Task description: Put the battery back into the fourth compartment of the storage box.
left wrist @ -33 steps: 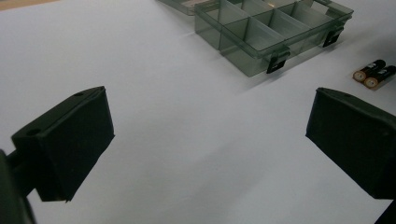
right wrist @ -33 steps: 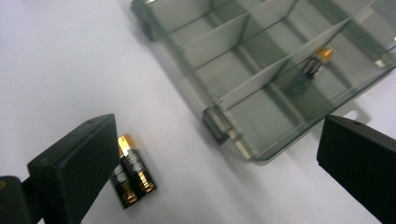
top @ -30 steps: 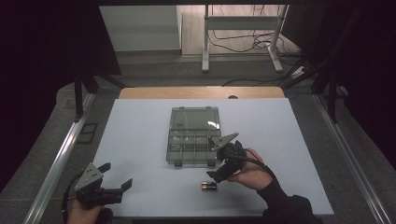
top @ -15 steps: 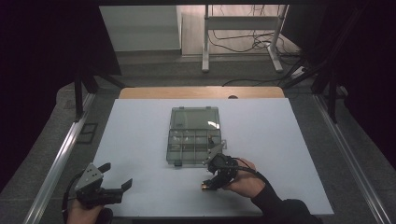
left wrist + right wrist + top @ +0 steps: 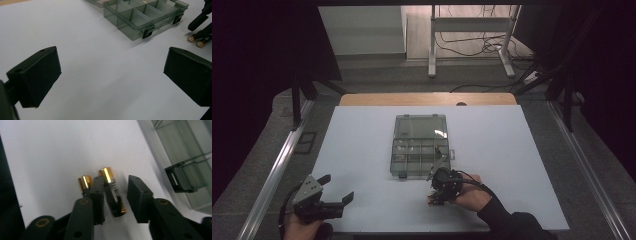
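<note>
Two small batteries with gold ends lie side by side on the white table, in front of a clear compartment box [image 5: 419, 145]. My right gripper [image 5: 435, 196] points down at them. Its jaws have just been closing around one battery [image 5: 113, 197]: the left pad is against it and a narrow gap shows at the right pad. The second battery [image 5: 85, 182] lies just outside the left jaw. My left gripper [image 5: 337, 188] rests open near the table's front left, with nothing between its jaws. In the left gripper view both batteries [image 5: 196, 41] lie far right, under the right gripper's jaws.
The box's lid [image 5: 419, 125] lies open and flat behind its compartments, and its black latches [image 5: 148, 31] face the front. The white table top [image 5: 512, 140] spreads to both sides. Metal rails [image 5: 272, 175] run along the table's left and right edges.
My right gripper has come down towards the front left onto the batteries, and its jaws have narrowed from wide open to close around one. The left gripper has stayed put.
</note>
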Motion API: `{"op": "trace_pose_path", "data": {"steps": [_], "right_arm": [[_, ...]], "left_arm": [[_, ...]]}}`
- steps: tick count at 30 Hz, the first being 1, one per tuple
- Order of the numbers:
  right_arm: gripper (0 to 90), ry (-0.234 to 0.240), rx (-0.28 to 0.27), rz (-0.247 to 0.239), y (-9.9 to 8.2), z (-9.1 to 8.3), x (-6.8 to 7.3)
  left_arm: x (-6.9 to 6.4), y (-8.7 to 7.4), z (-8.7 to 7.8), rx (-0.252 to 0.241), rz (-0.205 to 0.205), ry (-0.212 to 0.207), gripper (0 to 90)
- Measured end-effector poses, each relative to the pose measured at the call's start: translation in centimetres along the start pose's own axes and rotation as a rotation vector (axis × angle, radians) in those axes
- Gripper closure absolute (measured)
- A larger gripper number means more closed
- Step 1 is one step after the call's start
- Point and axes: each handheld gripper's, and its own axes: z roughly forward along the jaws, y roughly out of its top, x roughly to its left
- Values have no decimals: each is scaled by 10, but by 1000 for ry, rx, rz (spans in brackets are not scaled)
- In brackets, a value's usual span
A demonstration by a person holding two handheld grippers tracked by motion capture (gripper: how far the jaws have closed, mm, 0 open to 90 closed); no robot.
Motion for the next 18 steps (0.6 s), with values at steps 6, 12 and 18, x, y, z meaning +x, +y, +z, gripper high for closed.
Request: {"op": "trace_pose_path", "data": {"steps": [6,12,18], "right_arm": [[765,-8,7,-14,-1,5,0],[767,-21,-17,4,-1,2,-2],[767,-13,-58,20,-2,-7,-5]], "left_arm": [[0,0,0,1,1,-1,14],[0,0,0,1,3,-2,14],[0,0,0,0,2,-3,14]]}}
